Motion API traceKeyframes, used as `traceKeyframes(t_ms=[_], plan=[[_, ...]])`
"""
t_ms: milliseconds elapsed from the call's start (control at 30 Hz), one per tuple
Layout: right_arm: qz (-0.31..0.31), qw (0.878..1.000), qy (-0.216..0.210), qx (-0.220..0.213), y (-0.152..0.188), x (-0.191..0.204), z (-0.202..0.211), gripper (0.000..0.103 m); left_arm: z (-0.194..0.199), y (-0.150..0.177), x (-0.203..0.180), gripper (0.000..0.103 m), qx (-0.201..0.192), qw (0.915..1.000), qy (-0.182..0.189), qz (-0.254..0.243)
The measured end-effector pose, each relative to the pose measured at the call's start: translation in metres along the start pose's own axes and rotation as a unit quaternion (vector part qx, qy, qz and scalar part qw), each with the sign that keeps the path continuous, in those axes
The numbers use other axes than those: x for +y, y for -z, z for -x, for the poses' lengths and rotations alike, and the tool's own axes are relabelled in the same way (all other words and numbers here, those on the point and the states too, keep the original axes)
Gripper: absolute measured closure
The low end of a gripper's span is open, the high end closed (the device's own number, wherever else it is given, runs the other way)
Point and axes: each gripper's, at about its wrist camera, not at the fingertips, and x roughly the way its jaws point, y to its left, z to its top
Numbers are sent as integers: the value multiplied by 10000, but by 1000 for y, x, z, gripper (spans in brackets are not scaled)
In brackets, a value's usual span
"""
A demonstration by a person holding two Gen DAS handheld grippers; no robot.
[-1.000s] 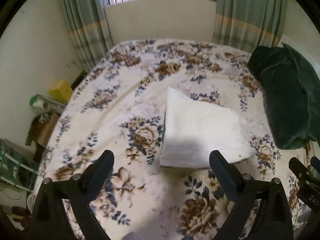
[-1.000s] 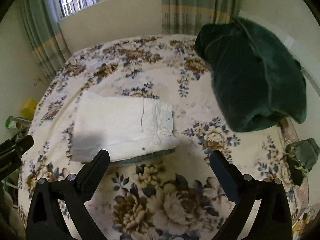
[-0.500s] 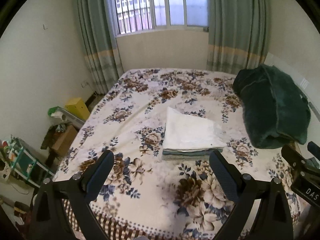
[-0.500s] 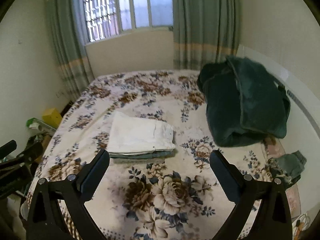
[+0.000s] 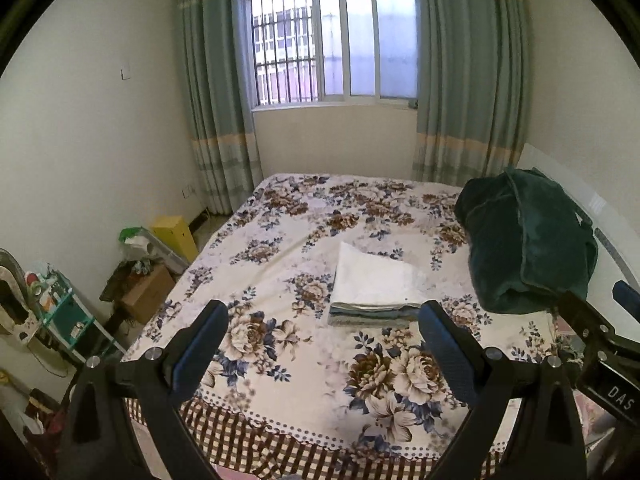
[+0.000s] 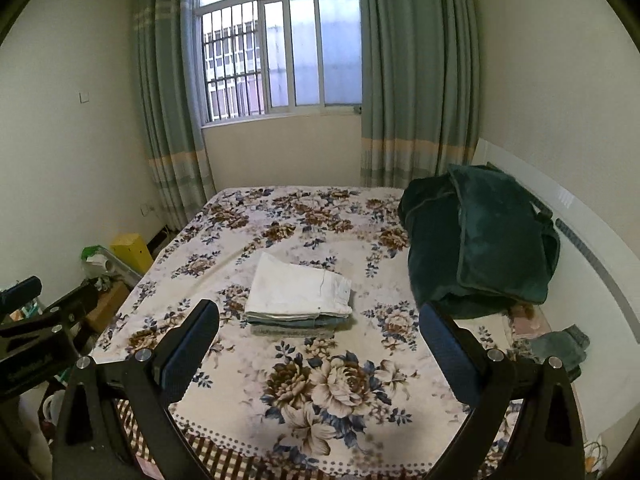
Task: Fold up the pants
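The white cotton pants are folded into a flat rectangle, waistband end toward three o'clock, resting squarely atop a short stack of folded grey-blue garments near the middle of the floral bedspread, nothing touching them.

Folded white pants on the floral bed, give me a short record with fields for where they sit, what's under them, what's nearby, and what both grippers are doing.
item: folded white pants, flat rectangular bundle
position: middle of the floral-print bedspread
underneath: stacked on folded blue-grey garments
nearby: dark green plush blanket, heaped to the right, apart from the stack
other clothing: crumpled grey-green garment at the bed's right edge
left gripper: open, empty, over the bed's near edge
right gripper: open, empty, short of the stack
task state: pants appear folded
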Motion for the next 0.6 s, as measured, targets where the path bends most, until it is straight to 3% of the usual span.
traceKeyframes(t_ms=[300, 600], plan=[[57, 9997, 72, -231, -1, 9, 55, 0, 30, 8, 12, 0, -135, 9999, 101, 0], [55, 9998, 75, -159, -2, 8, 57, 0, 44, 13, 15, 0, -246, 9997, -1, -72]])
